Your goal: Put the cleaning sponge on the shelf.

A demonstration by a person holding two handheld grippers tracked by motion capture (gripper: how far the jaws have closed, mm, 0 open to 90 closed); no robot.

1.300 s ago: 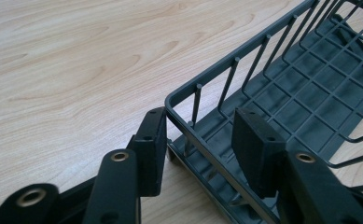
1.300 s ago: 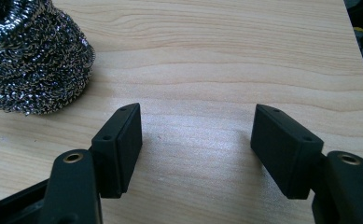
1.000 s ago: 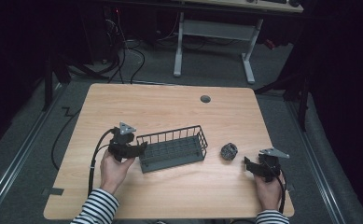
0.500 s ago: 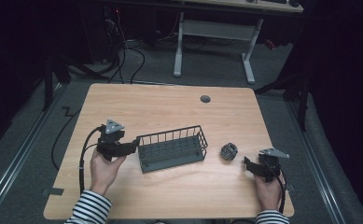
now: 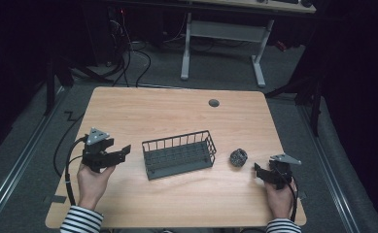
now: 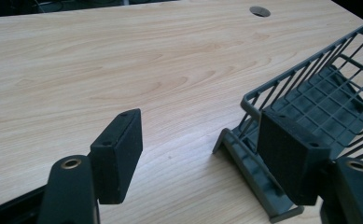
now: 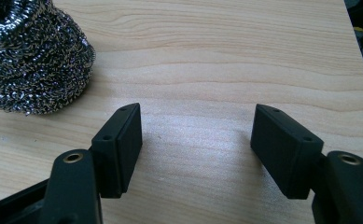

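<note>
Resting on desk: dark grey wire basket (image 5: pixel 179 154) with a grid floor and barred walls, near the middle of the light wooden desk (image 5: pixel 177 109), slightly towards the near edge, long side running left to right and a little skewed.
Lying beside basket: round steel-wool scouring ball (image 5: pixel 238 157), silvery and tangled, just off the basket's right end, apart from it, closer to the right edge of the desk.
Left tool: black two-jaw tool (image 5: pixel 121 153) held in the left hand (image 5: pixel 92 182) towards the near left corner, pointing at the basket's left end, clear of it; jaws just been opening, now wide apart, nothing between the pads.
Left tool, own view: basket corner (image 6: pixel 310 102) seen past the right jaw, bare wood between the two pads (image 6: pixel 118 154); basket's base rail near the right pad, contact not clear.
Right tool: black two-jaw tool (image 5: pixel 258 171) held in the right hand (image 5: pixel 279 196) near the near right corner, pointing left towards the scouring ball, close to it yet not touching.
Right tool, own view: jaws parted about halfway, gripping nothing, bare wood grain between them (image 7: pixel 195 149); scouring ball (image 7: pixel 30 60) up at the left, beyond the left jaw, apart from it.
Set into desk: small round dark cable hole (image 5: pixel 214 103) near the far edge, right of centre.
Trailing: black cable (image 5: pixel 67 170) looping from the left tool over the left edge.
Wearing: striped black-and-white sleeves (image 5: pixel 82 221) at the near edge.
</note>
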